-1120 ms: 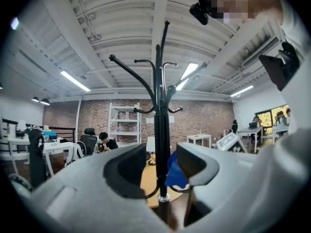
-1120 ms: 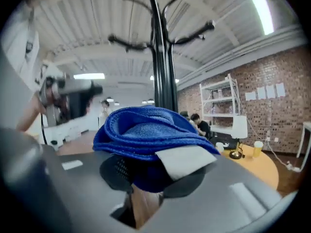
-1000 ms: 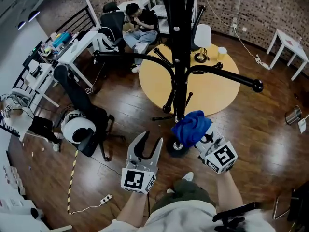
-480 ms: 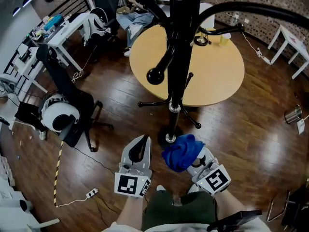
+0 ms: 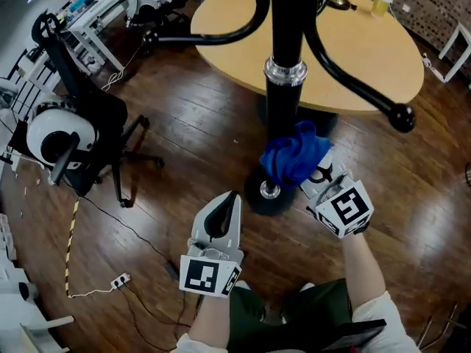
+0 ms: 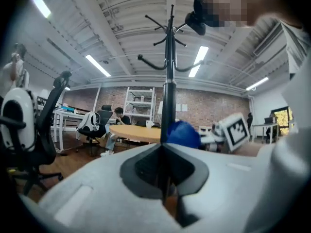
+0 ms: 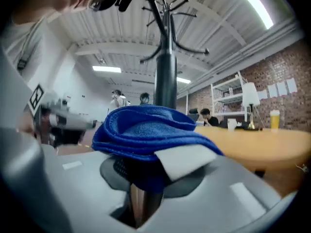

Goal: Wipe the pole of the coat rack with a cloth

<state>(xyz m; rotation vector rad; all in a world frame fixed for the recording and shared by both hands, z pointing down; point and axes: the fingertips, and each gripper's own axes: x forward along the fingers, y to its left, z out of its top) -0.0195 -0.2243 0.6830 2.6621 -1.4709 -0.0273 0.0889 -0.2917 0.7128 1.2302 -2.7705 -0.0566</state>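
Observation:
The coat rack's black pole (image 5: 287, 28) rises from its round base (image 5: 268, 193) on the wooden floor. A bunched blue cloth (image 5: 294, 157) rests against the lower pole, just under the silver collar (image 5: 285, 70). My right gripper (image 5: 310, 171) is shut on that cloth. In the right gripper view the cloth (image 7: 146, 130) covers the jaws, with the pole (image 7: 165, 76) behind it. My left gripper (image 5: 232, 197) is shut and empty, left of the base. Its view shows the pole (image 6: 168, 81) straight ahead and the cloth (image 6: 183, 134) beside it.
A round wooden table (image 5: 368, 57) stands just behind the pole, and a curved rack arm with a knob (image 5: 401, 116) reaches out to the right. An office chair (image 5: 81, 138) stands at the left. A cable and power strip (image 5: 118, 279) lie on the floor.
The left gripper's jaws closed with nothing between them. The right gripper carried the cloth from beside the base up against the lower pole. The head view dropped closer to the rack.

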